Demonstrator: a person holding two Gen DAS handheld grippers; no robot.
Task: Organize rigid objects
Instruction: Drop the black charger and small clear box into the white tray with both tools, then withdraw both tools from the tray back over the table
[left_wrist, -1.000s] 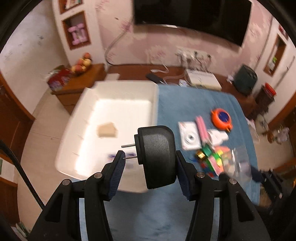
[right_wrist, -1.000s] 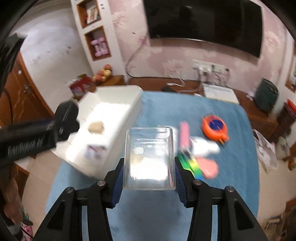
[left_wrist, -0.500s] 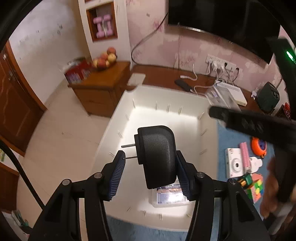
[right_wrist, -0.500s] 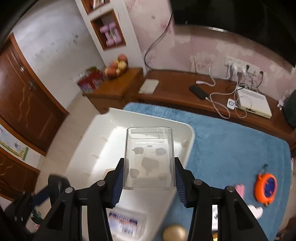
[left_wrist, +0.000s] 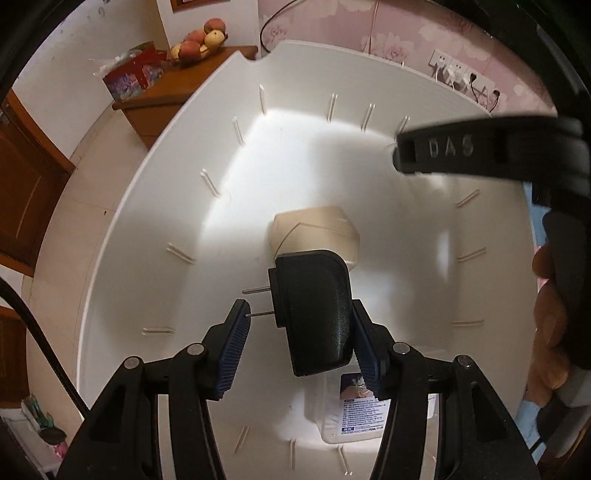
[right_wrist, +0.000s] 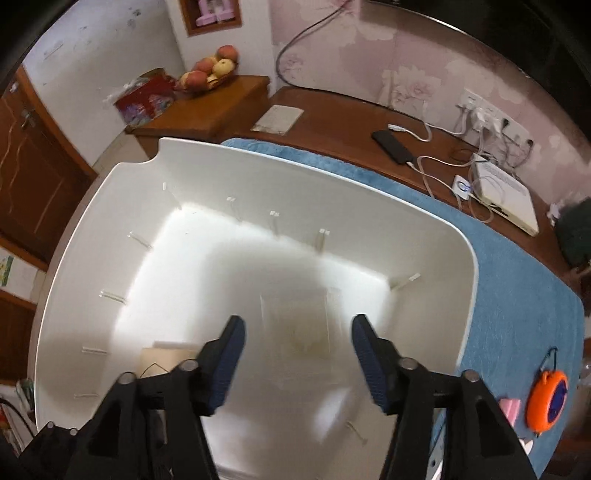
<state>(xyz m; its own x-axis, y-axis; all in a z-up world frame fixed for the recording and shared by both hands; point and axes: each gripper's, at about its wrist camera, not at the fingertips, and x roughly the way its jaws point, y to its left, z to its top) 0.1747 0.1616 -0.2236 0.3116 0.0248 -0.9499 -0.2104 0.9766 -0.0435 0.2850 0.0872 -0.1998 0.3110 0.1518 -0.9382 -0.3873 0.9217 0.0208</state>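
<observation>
Left gripper: jaws pinching black plug adapter over white bin, release low at centre frame; right gripper: jaws spread.

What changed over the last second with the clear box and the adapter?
The right gripper carried the clear box over the white bin and opened; the box, blurred, now sits free between its fingers. The left gripper moved over the bin too, and its fingers now stand wider around the black adapter.
</observation>
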